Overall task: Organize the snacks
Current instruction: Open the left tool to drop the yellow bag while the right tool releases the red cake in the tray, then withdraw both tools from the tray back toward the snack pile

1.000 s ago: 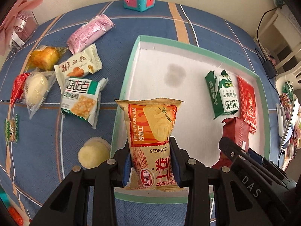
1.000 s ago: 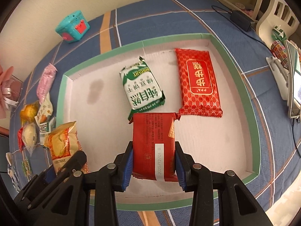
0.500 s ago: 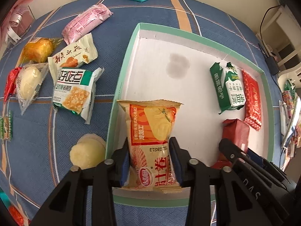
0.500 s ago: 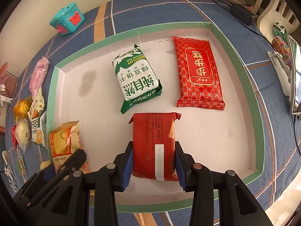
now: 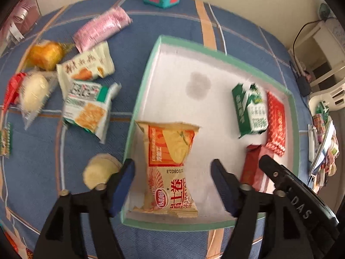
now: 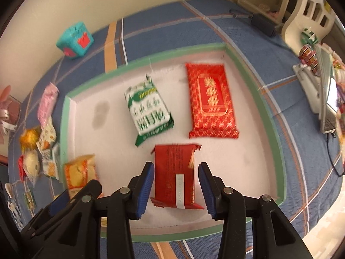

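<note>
Four snack packets lie in the tray (image 6: 262, 99), seemingly flat; both grippers' jaws gape, holding nothing

I see a box (image 6: 267, 116) with a mint-green rim and a white floor carrying one grey smudge (image 5: 198, 84). Inside it lie an orange-and-cream packet (image 5: 170, 168) with a red logo, a plain dark-red packet (image 6: 175, 172) with a white label strip, a green-and-white packet (image 6: 148, 112), and a bright red packet (image 6: 210, 103) with a gold lattice pattern. The cloth (image 6: 172, 28) below is blue, crossed by orange and white stripes. I note a pink wrapper (image 5: 101, 29), a white-and-green cracker packet (image 5: 87, 108), and a teal cube (image 6: 74, 40) with red motifs. The gripper pads (image 6: 145, 191) are blue on black arms.
</note>
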Tool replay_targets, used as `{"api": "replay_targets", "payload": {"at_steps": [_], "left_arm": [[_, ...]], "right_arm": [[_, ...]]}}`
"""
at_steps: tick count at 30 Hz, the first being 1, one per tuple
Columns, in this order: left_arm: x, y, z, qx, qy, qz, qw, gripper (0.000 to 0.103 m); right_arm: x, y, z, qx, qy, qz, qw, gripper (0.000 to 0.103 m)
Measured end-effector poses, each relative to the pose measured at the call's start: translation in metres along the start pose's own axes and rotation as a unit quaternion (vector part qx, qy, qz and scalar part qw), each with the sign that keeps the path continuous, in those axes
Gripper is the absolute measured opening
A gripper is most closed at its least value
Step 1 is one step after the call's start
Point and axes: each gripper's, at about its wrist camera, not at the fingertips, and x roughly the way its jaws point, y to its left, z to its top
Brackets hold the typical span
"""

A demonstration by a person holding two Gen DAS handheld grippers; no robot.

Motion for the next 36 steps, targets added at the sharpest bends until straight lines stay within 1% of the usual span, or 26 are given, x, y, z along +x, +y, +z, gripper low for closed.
{"api": "replay_targets", "payload": {"at_steps": [2,4,7,8,9,10,15,17,18,20,24,25,26,28,31,32,36], "left_arm": [[-0.014,0.002,0.003,-0.005,-0.013,-0.017,0.9998,0.079],[-0.025,0.003,0.004,-0.006,-0.028,-0.019,0.9994,0.087],[-0.044,0.004,0.006,-0.009,-0.054,-0.015,0.9984,0.087],[-0.05,0.007,0.007,-0.013,-0.063,-0.012,0.9979,0.088],[-0.055,0.008,0.006,-0.016,-0.07,-0.007,0.9974,0.092],[-0.058,0.009,0.006,-0.018,-0.076,-0.002,0.9969,0.096],[-0.071,0.023,0.007,-0.019,-0.113,0.041,0.9925,0.096],[-0.071,0.024,0.008,-0.018,-0.119,0.057,0.9911,0.096],[-0.071,0.025,0.009,-0.017,-0.121,0.062,0.9906,0.096],[-0.072,0.029,0.009,-0.019,-0.123,0.063,0.9902,0.096],[-0.075,0.034,0.009,-0.027,-0.135,0.065,0.9883,0.096],[-0.076,0.035,0.009,-0.025,-0.139,0.068,0.9876,0.096],[-0.077,0.036,0.008,-0.023,-0.141,0.072,0.9871,0.096],[-0.076,0.038,0.008,-0.015,-0.142,0.083,0.9864,0.096],[-0.073,0.047,0.008,-0.012,-0.136,0.109,0.9846,0.096],[-0.072,0.052,0.008,-0.019,-0.133,0.114,0.9844,0.096],[-0.074,0.076,0.009,-0.058,-0.127,0.112,0.9838,0.096]], "right_arm": [[-0.012,-0.002,0.002,0.004,-0.018,0.005,1.0,0.05],[-0.025,-0.002,0.001,0.006,-0.037,0.008,0.999,0.05],[-0.04,-0.001,0.001,0.007,-0.059,0.01,0.998,0.051],[-0.043,-0.001,0.001,0.007,-0.064,0.011,0.998,0.052],[-0.047,-0.001,0.0,0.007,-0.07,0.011,0.997,0.053],[-0.051,-0.001,-0.002,0.007,-0.075,0.012,0.997,0.058],[-0.056,0.003,-0.003,-0.001,-0.09,0.014,0.996,0.069],[-0.056,0.004,-0.003,-0.005,-0.091,0.016,0.996,0.077],[-0.056,0.005,-0.003,-0.007,-0.091,0.018,0.996,0.079],[-0.055,0.006,-0.004,-0.011,-0.089,0.022,0.996,0.086],[-0.054,0.009,-0.004,-0.02,-0.09,0.026,0.995,0.095],[-0.054,0.011,-0.004,-0.022,-0.091,0.026,0.995,0.101],[-0.055,0.012,-0.005,-0.024,-0.092,0.025,0.995,0.103],[-0.055,0.014,-0.005,-0.028,-0.095,0.022,0.995,0.103],[-0.055,0.019,-0.006,-0.035,-0.096,0.027,0.994,0.103],[-0.055,0.021,-0.006,-0.039,-0.097,0.028,0.994,0.103],[-0.055,0.035,-0.01,-0.059,-0.1,0.03,0.993,0.103]]}}
